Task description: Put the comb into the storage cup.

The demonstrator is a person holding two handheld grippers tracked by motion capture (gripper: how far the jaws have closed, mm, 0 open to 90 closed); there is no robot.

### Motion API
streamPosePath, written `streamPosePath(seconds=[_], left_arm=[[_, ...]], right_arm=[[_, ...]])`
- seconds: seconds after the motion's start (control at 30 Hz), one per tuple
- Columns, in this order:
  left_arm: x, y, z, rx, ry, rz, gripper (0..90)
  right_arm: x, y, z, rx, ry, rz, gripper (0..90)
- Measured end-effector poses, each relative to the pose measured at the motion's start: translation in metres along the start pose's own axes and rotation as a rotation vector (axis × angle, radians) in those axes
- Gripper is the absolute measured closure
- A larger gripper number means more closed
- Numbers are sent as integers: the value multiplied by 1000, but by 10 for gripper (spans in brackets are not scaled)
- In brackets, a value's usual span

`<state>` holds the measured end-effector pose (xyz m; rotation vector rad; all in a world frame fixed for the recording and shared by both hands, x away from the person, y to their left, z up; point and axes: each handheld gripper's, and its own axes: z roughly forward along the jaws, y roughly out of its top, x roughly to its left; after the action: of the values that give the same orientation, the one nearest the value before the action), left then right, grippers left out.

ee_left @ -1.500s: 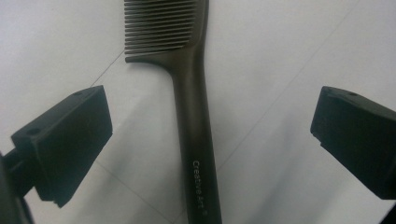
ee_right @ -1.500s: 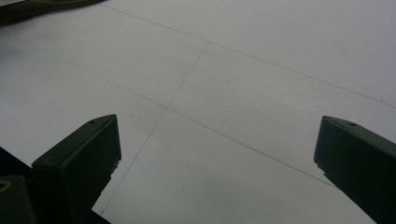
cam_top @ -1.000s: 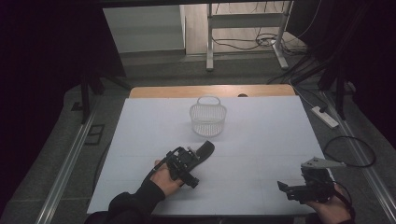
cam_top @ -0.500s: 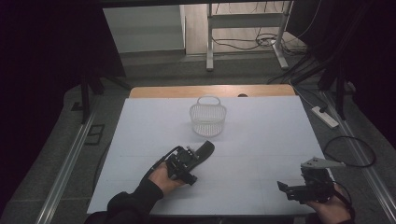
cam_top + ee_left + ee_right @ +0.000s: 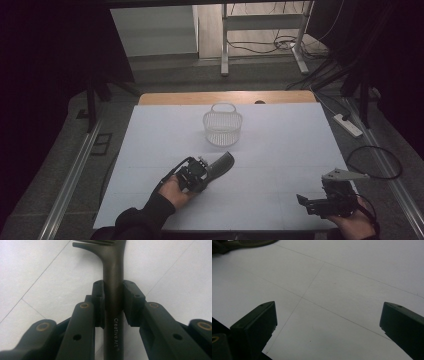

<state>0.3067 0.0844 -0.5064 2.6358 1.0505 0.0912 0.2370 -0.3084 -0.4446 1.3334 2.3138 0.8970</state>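
Dark grey comb (image 5: 113, 277), white basket (image 5: 222, 125)

Left gripper (image 5: 113, 302): black jaws, blocky pads, brass-coloured pivot pins, small screw holes along the links. Right gripper (image 5: 327, 327): matte black square-ended jaws; grey three-cornered plate (image 5: 344, 175) on top. Person wears a dark sleeve (image 5: 142, 217) on the left forearm.

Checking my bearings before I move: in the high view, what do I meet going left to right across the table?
Left claw shut on the dark comb → white wire basket, farther back → right claw, open, near the table's right edge.
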Motion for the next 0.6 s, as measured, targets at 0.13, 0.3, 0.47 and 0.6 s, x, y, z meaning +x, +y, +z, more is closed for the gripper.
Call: streamPosePath(seconds=[0.13,0.3,0.47,0.6], left_arm=[[5,-2,-1,-20,-30,-16,725],[11,-3,-3,-49,-75,-41,725],[12,-6,-9,-103,-107,-38,725],[12,-8,-12,-131,-120,-31,725]], right_arm=[[0,0,0,-1,3,-2,17],[0,0,0,-2,5,-4,17],[0,0,0,-3,2,-6,17],[1,0,0,-5,1,-7,17]])
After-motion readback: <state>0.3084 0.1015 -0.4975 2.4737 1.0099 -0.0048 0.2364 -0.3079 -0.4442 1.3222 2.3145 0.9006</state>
